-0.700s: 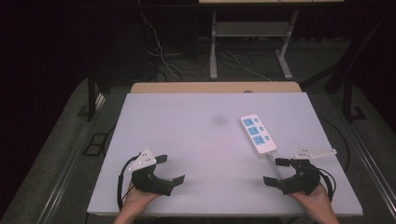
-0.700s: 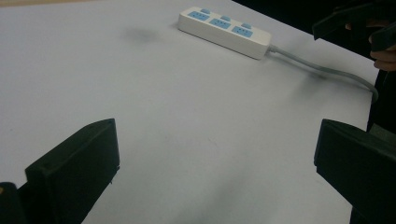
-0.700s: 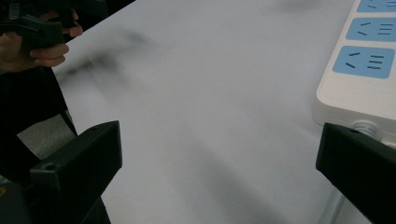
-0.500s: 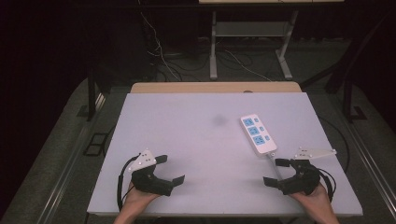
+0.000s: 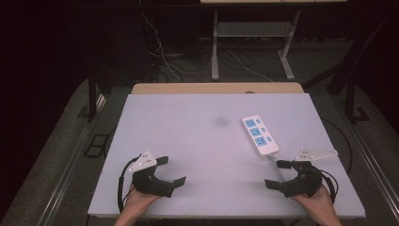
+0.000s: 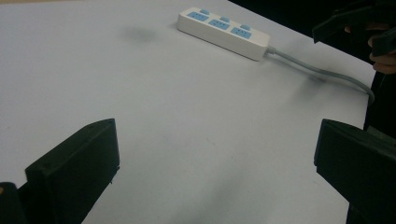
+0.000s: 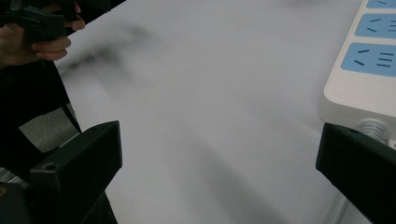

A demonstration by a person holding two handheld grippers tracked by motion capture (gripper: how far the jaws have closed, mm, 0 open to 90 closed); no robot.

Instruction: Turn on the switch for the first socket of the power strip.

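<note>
A white power strip (image 5: 260, 135) with blue sockets lies on the right half of the white table (image 5: 197, 141), its grey cable (image 5: 275, 164) running toward the near edge. My right gripper (image 5: 276, 174) is open just behind the strip's cable end, with the cable passing between its jaws. My left gripper (image 5: 171, 170) is open at the near left, nothing between its jaws. The left gripper view looks past that gripper (image 6: 215, 144) to the power strip (image 6: 224, 32) and cable (image 6: 322, 74) far ahead. In the right gripper view that gripper (image 7: 219, 154) has the power strip (image 7: 369, 70) at the right jaw.
A wooden strip (image 5: 216, 88) borders the table's far edge. Beyond it are metal frame legs (image 5: 215, 42) and loose cables (image 5: 164, 56) on the dark floor. The other hand and its gripper (image 7: 37, 32) appear at the upper left of the right gripper view.
</note>
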